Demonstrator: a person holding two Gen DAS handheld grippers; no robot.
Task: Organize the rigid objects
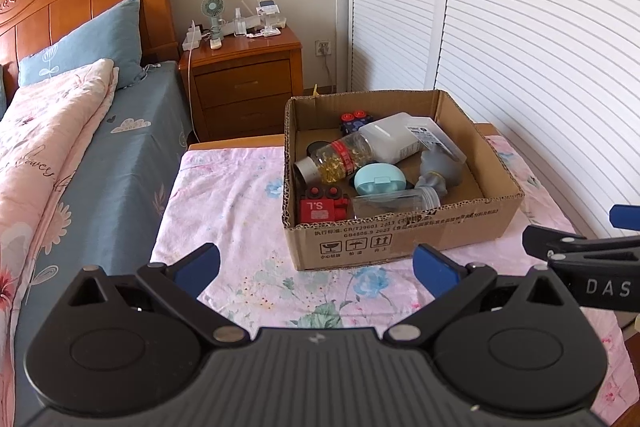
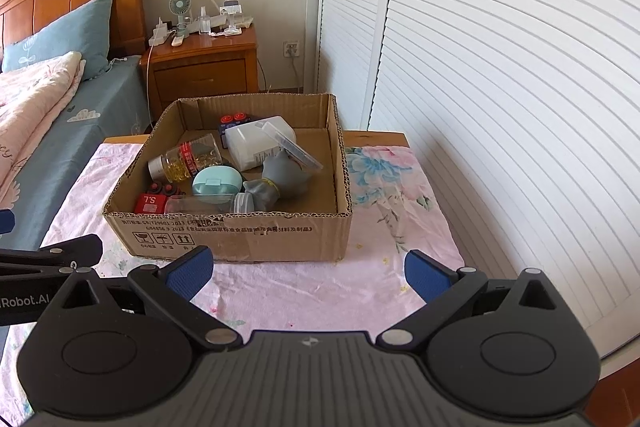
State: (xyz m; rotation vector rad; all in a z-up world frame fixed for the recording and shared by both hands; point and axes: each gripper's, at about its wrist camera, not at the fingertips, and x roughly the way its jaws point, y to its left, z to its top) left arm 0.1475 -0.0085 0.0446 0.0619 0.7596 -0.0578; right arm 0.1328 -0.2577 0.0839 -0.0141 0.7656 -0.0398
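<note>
Low in both wrist views, my two tongs hang over the floral cloth [image 1: 248,211] with nothing between their blue pads. My left gripper [image 1: 316,269] has its fingers spread wide apart, and my right gripper [image 2: 310,267] is just as widely parted. At the right edge of the left wrist view I can see the side of my right tool, and at the left edge of the right wrist view the side of my left one, so the two sit side by side, apart from each other.

Just beyond the fingertips, at frame centre, stands the open cardboard box [image 2: 248,231] on the cloth-covered table. Inside it, along the near wall, lie a red toy block [image 1: 320,209] marked "S.L" and a clear plastic jar [image 1: 394,201] on its side. Behind those sit a mint-green case [image 1: 378,181], a grey bag-like item [image 2: 286,175] and a bottle of yellow capsules [image 1: 334,159] lying down. Toward the back, a white container [image 2: 252,145] rests tilted, with a dark blue toy with red studs [image 1: 354,121] against the far wall.

At the left of each frame runs the bed [image 1: 120,147] with its blue sheet and pink quilt [image 1: 44,135]. A wooden nightstand [image 1: 244,87] sits in the upper middle, cluttered with a small fan [image 1: 212,9], and white louvered doors [image 2: 500,67] fill the right.
</note>
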